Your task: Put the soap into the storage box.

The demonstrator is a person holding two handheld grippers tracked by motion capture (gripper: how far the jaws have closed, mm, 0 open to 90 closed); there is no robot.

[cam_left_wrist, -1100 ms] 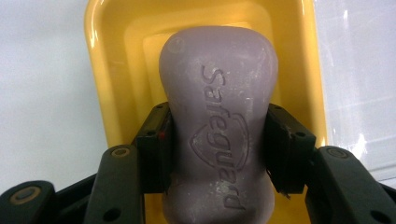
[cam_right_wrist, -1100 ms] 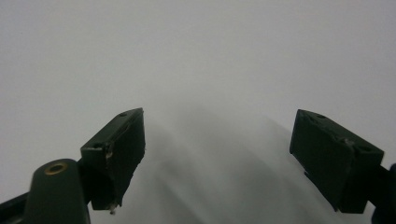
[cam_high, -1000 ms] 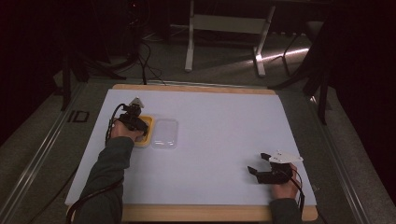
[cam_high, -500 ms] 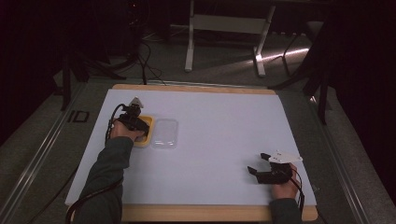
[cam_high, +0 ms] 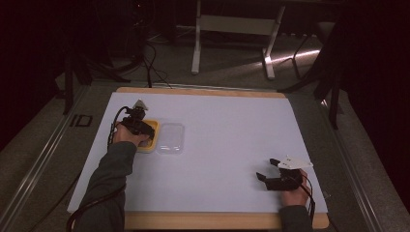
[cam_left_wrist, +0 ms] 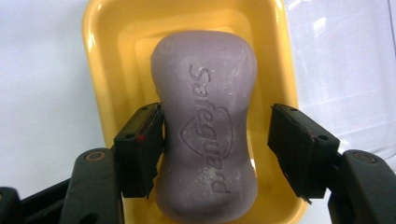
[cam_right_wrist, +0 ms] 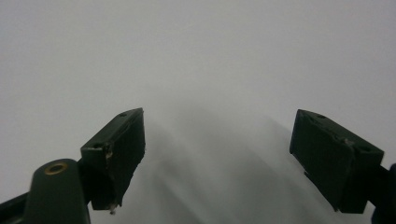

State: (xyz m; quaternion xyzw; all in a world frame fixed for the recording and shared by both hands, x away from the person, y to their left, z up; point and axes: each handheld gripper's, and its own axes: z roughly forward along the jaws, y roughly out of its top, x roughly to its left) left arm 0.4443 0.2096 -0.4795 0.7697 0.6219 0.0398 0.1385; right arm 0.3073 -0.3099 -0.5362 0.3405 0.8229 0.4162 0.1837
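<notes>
A purple soap bar [cam_left_wrist: 205, 126] stamped "Safeguard" lies in a yellow dish [cam_left_wrist: 102, 70] at the mat's left side [cam_high: 153, 129]. My left gripper [cam_left_wrist: 217, 140] points down over the dish [cam_high: 138, 124]. Its jaws have just been opening and now stand on either side of the soap. The left pad sits right against the bar, while the right pad [cam_left_wrist: 299, 149] is clear of it, so the grip is off. My right gripper [cam_high: 266, 168] rests near the mat's front right, open, with bare white surface between its jaws [cam_right_wrist: 217, 140].
A clear plastic lid [cam_high: 171, 137] lies just right of the dish, also seen at the edge of the left gripper view [cam_left_wrist: 341, 70]. The white mat [cam_high: 222, 121] covers a wooden table. Desk legs and cables stand on the dark floor beyond.
</notes>
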